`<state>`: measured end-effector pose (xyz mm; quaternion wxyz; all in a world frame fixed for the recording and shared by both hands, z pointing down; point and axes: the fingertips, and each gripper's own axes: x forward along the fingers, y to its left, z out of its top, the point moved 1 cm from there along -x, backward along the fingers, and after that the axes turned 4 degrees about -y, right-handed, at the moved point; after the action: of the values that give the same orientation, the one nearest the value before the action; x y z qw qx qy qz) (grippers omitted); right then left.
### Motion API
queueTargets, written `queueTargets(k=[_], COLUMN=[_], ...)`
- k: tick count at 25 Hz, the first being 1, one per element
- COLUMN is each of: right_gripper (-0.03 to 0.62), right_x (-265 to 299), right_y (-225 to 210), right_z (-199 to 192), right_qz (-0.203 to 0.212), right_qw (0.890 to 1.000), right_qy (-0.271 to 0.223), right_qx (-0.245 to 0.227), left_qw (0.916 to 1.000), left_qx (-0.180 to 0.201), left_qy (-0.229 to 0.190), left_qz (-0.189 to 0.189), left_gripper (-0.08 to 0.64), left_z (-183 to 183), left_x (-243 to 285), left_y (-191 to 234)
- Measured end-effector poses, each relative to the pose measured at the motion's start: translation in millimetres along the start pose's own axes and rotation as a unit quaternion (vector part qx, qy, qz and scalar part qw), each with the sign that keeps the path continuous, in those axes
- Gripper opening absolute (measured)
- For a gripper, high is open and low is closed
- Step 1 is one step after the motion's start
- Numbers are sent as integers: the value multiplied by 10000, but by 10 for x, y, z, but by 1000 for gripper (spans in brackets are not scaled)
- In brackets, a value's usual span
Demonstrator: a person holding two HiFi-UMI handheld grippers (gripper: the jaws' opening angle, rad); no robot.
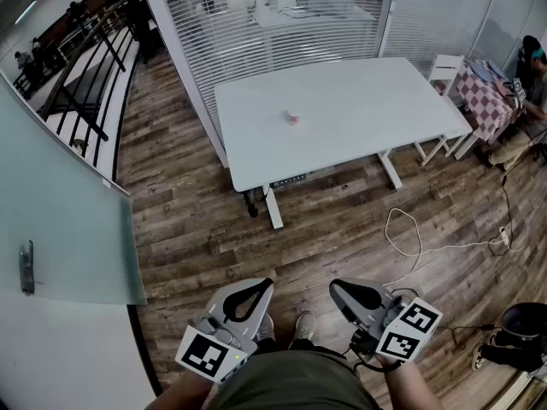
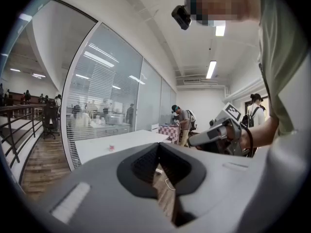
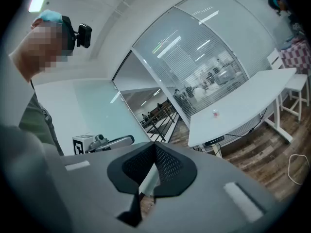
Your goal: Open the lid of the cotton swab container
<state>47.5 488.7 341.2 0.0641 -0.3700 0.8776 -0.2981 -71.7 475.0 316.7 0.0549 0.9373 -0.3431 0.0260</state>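
both claws sit at bottom centre of the head view, close to the wearer's body, tips aimed up-frame toward the table; left gripper (image 1: pixel 265 285) jaws pressed together, empty; in the left gripper view only a strip of wooden floor (image 1: pixel 342 220) shows through the slit between the pads; right gripper (image 1: pixel 336 287) same state, jaws together, gripping nothing; each carries a marker cube, left marker cube (image 1: pixel 209 354) and right marker cube (image 1: pixel 410 330); both show black-and-white square codes only, no letters or digits readable

cotton swab container (image 1: pixel 292 117) stands on the white table (image 1: pixel 367 101), upper centre of the head view, left of the tabletop's middle, alone on the surface; well apart from both grippers, with open floor between; small white body with a pink-red patch; label too small to read and lid state can't be made out; also seen as a tiny speck on the tabletop in both gripper views

surroundings: glass wall (image 1: pixel 282 24) with slatted blinds behind the table; railing (image 1: pixel 85 67) upper left; white cable (image 1: pixel 406 229) looped on the floor right of centre; red-and-white checkered cloth (image 1: pixel 480 92) at the right edge, a seated person (image 1: pixel 532 71) beside it; no brand or signage legible in any view
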Motion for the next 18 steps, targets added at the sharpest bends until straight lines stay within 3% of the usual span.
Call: queueTargets(k=[18], right_gripper=[11], right_x=[-193], right_y=[-235], right_z=[-10], right_qz=[176], right_qw=[9997], right_qy=[158], right_qx=[-37], left_qw=[9995], left_qx=[71], left_qy=[90], left_qz=[297], left_gripper=[8], left_z=[-177], left_x=[199], left_y=[-190])
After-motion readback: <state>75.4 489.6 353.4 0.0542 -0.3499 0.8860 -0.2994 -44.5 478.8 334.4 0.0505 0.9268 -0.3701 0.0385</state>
